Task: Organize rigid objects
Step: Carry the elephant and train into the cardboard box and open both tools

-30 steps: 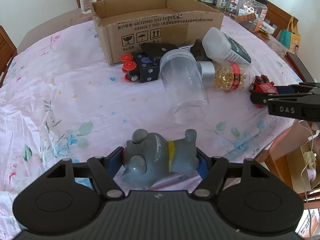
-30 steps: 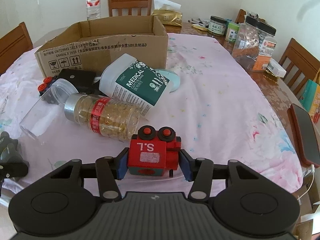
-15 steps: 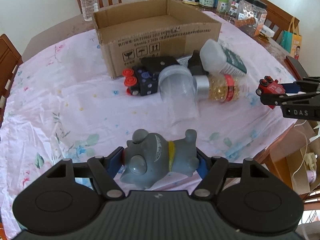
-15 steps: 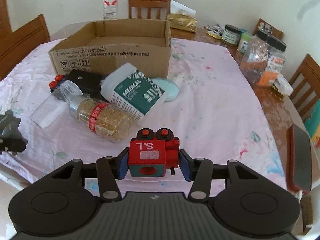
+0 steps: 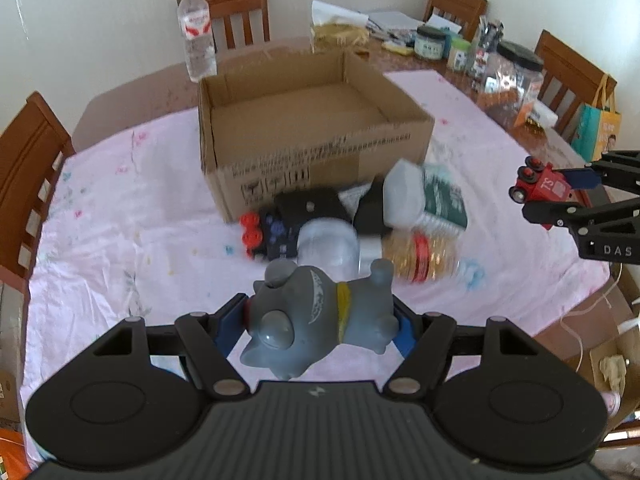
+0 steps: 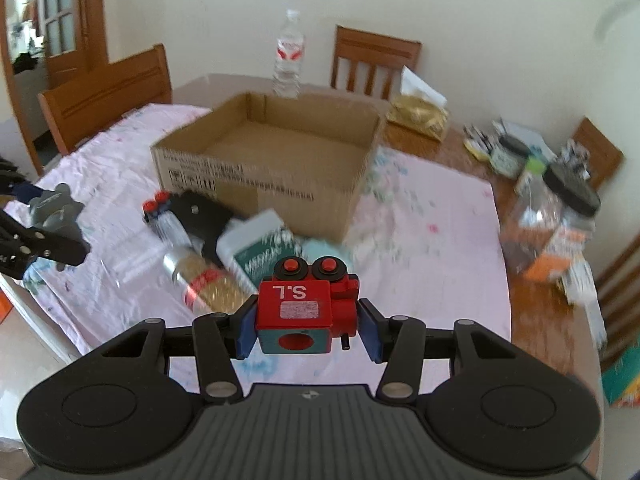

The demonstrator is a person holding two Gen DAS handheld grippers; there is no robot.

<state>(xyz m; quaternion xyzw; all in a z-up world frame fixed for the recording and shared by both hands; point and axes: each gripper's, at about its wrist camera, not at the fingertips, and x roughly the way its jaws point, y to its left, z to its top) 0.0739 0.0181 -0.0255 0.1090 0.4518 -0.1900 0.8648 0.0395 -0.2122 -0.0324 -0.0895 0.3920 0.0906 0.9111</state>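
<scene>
Open-topped cardboard box [image 5: 312,128] mid-table, bare pink cloth [image 5: 120,216] to its left, clutter against its near wall — left gripper [image 5: 320,320] clamping grey toy [image 5: 316,316], right gripper [image 6: 306,322] clamping red block train [image 6: 304,308], both angled down, short of the box.

A wooden table [image 6: 532,312] bears a pink floral cloth [image 5: 132,232]. On the cloth stand an open cardboard box [image 5: 316,128] and, before it, a blurred heap: clear jar [image 5: 328,240], capsule bottle [image 5: 416,252], white bottle [image 5: 420,196], perhaps a toy block [image 5: 272,236]. Water bottle [image 5: 196,28] and jars [image 5: 512,76] stand on bare wood.
</scene>
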